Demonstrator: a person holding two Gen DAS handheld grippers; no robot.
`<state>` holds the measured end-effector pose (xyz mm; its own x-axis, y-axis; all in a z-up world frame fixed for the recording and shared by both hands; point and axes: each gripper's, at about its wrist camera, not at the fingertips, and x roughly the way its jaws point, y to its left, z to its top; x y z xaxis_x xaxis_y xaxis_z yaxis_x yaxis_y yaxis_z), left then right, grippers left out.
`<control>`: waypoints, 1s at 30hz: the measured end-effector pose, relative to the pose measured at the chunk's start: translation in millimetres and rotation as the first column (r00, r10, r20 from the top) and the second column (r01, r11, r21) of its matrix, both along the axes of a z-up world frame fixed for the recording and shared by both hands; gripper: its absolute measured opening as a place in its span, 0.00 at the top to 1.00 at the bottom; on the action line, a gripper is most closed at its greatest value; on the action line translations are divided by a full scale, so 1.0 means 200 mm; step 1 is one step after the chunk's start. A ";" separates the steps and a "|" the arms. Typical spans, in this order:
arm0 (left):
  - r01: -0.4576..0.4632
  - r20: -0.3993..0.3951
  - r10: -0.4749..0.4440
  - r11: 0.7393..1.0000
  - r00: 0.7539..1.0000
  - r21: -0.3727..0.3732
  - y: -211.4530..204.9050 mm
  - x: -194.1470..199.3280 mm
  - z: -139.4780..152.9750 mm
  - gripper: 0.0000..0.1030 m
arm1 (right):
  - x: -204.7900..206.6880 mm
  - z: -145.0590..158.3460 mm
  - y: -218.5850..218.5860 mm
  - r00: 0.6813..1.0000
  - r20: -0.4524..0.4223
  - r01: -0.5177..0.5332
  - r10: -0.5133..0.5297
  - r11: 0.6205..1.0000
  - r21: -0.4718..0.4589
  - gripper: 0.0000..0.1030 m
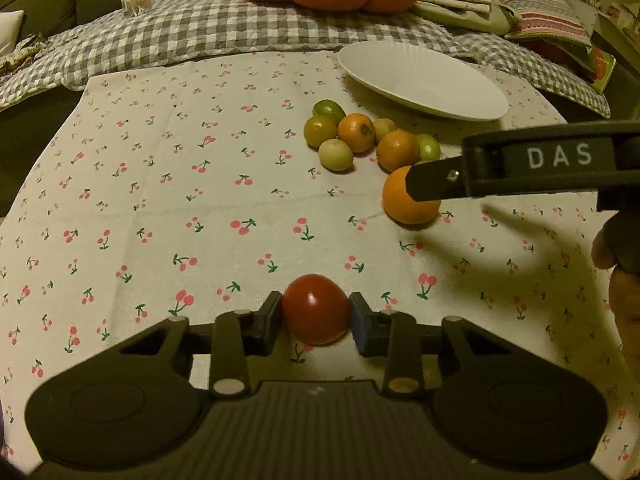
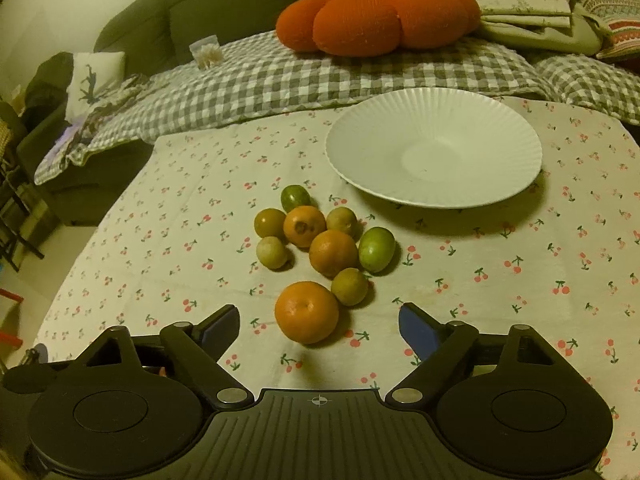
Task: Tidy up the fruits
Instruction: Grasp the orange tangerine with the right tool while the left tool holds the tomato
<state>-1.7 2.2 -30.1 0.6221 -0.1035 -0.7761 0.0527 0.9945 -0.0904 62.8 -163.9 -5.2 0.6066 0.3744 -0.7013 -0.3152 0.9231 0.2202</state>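
My left gripper (image 1: 315, 314) is shut on a red tomato (image 1: 316, 308), held just above the cherry-print cloth (image 1: 160, 200). My right gripper (image 2: 318, 326) is open, its fingers either side of a large orange (image 2: 307, 312) that lies on the cloth. In the left wrist view the right gripper (image 1: 416, 188) reaches in from the right over that orange (image 1: 408, 204). Behind it lies a cluster of oranges and small green fruits (image 2: 320, 236). An empty white plate (image 2: 434, 148) stands at the back right of the cloth and also shows in the left wrist view (image 1: 424, 80).
A grey checked blanket (image 2: 280, 80) borders the far edge of the cloth, with an orange pumpkin cushion (image 2: 376, 16) and folded linens (image 2: 528, 0) on it. The table drops off at the left toward the floor (image 2: 60, 252).
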 end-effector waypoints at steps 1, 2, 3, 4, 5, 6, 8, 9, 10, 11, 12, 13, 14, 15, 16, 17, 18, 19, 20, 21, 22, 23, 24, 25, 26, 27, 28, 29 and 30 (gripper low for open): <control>0.000 0.001 0.000 1.000 1.000 -0.001 0.00 0.00 0.00 0.67 | 0.00 0.00 0.00 1.000 -0.003 -0.001 0.001 1.000 0.005 0.16; -0.001 -0.001 0.001 1.000 1.000 -0.004 0.01 0.00 0.00 0.67 | 0.00 -0.01 0.00 1.000 -0.001 -0.003 0.003 1.000 0.004 0.16; -0.003 -0.004 0.003 1.000 1.000 -0.006 0.01 0.00 0.00 0.67 | 0.00 -0.01 0.01 1.000 0.001 -0.006 0.006 1.000 0.004 0.16; -0.006 -0.005 0.006 1.000 1.000 -0.008 0.01 0.00 0.00 0.67 | 0.00 -0.01 0.01 1.000 0.008 -0.008 0.007 1.000 0.003 0.16; -0.010 -0.007 0.010 1.000 1.000 -0.010 0.01 0.00 0.01 0.67 | 0.00 -0.01 0.02 1.000 0.012 -0.010 0.010 1.000 0.004 0.16; -0.013 -0.010 0.013 1.000 1.000 -0.011 0.02 0.00 0.01 0.67 | 0.00 -0.01 0.03 1.000 0.015 -0.013 0.013 1.000 0.007 0.17; -0.026 -0.016 0.026 1.000 1.000 -0.009 0.02 0.00 0.01 0.67 | -0.01 -0.01 0.03 1.000 0.021 -0.016 0.016 1.000 0.012 0.17; -0.036 -0.016 0.036 0.999 0.999 -0.008 0.03 0.00 0.01 0.67 | -0.02 -0.01 0.04 0.999 0.027 -0.019 0.019 1.000 0.014 0.18; -0.046 -0.016 0.046 0.999 0.999 -0.005 0.04 0.00 0.01 0.67 | -0.02 -0.01 0.04 0.999 0.031 -0.023 0.023 1.000 0.014 0.18; -0.054 -0.016 0.053 0.999 0.998 -0.003 0.04 0.00 0.01 0.67 | -0.02 -0.01 0.05 0.999 0.034 -0.025 0.024 1.000 0.014 0.18; -0.058 -0.016 0.058 0.998 0.998 -0.004 0.05 0.00 0.01 0.67 | -0.03 0.00 0.05 0.999 0.037 -0.026 0.026 1.000 0.013 0.18; -0.062 -0.018 0.062 0.998 0.998 -0.006 0.05 0.00 0.01 0.67 | -0.03 0.00 0.05 0.999 0.039 -0.030 0.030 0.999 0.016 0.18; -0.064 -0.019 0.064 0.998 0.998 -0.004 0.05 0.00 0.01 0.67 | -0.03 0.00 0.06 0.999 0.040 -0.032 0.032 0.999 0.019 0.18; -0.067 -0.021 0.067 0.998 0.998 -0.001 0.06 0.01 0.01 0.67 | -0.03 0.00 0.06 0.999 0.041 -0.035 0.034 0.999 0.019 0.18; -0.070 -0.022 0.070 0.998 0.997 0.001 0.06 0.01 0.00 0.67 | -0.03 0.00 0.07 0.998 0.043 -0.038 0.037 0.999 0.016 0.18; -0.073 -0.023 0.073 0.997 0.997 0.003 0.06 0.01 0.00 0.67 | -0.03 0.00 0.07 0.999 0.039 -0.037 0.037 0.999 0.009 0.18; -0.075 -0.023 0.075 0.997 0.997 0.003 0.06 0.01 0.00 0.67 | -0.03 -0.01 0.08 0.999 0.041 -0.035 0.035 0.999 0.001 0.19; -0.077 -0.024 0.077 0.997 0.997 0.004 0.06 0.01 0.00 0.67 | -0.02 -0.01 0.09 0.998 0.044 -0.034 0.034 0.999 -0.009 0.24; -0.078 -0.023 0.078 0.997 0.997 0.004 0.06 0.01 0.00 0.67 | -0.02 -0.02 0.09 0.998 0.042 -0.035 0.036 0.999 -0.013 0.27; -0.079 -0.023 0.079 0.997 0.997 0.005 0.06 0.01 0.00 0.67 | -0.02 -0.02 0.10 0.999 0.038 -0.035 0.035 0.999 -0.016 0.35; -0.080 -0.024 0.080 0.997 0.997 0.005 0.07 0.01 0.00 0.67 | -0.01 -0.03 0.10 0.999 0.033 -0.034 0.035 0.999 -0.016 0.39; -0.080 -0.025 0.080 0.997 0.996 0.007 0.07 0.01 0.00 0.67 | -0.01 -0.04 0.10 0.999 0.025 -0.034 0.034 0.999 -0.017 0.39; -0.082 -0.024 0.082 0.997 0.996 0.010 0.07 0.01 0.00 0.67 | -0.01 -0.04 0.10 0.999 0.027 -0.031 0.032 0.999 -0.018 0.39; -0.082 -0.024 0.083 0.997 0.996 0.012 0.07 0.01 0.00 0.67 | -0.01 -0.05 0.10 0.999 0.029 -0.028 0.029 0.999 -0.019 0.39; -0.083 -0.024 0.083 0.996 0.996 0.014 0.07 0.01 0.00 0.67 | 0.00 -0.05 0.10 0.999 0.030 -0.027 0.027 0.999 -0.021 0.39; -0.083 -0.024 0.083 0.996 0.996 0.016 0.07 0.01 0.00 0.67 | 0.00 -0.05 0.10 0.999 0.033 -0.024 0.024 0.999 -0.022 0.40; -0.083 -0.023 0.084 0.996 0.996 0.017 0.07 0.02 0.00 0.67 | 0.00 -0.06 0.11 0.999 0.035 -0.024 0.025 0.999 -0.024 0.43; -0.083 -0.024 0.084 0.996 0.996 0.019 0.07 0.02 -0.01 0.67 | 0.00 -0.06 0.11 0.999 0.037 -0.027 0.028 0.999 -0.026 0.46; -0.083 -0.023 0.083 0.996 0.996 0.021 0.07 0.02 -0.01 0.67 | 0.00 -0.06 0.12 0.999 0.038 -0.031 0.032 0.999 -0.030 0.56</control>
<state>1.5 15.7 -31.4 0.6090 -0.0364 -0.7923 -0.0320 0.9970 -0.0704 62.2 -140.4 -17.4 0.6215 0.3729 -0.6889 -0.3515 0.9187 0.1802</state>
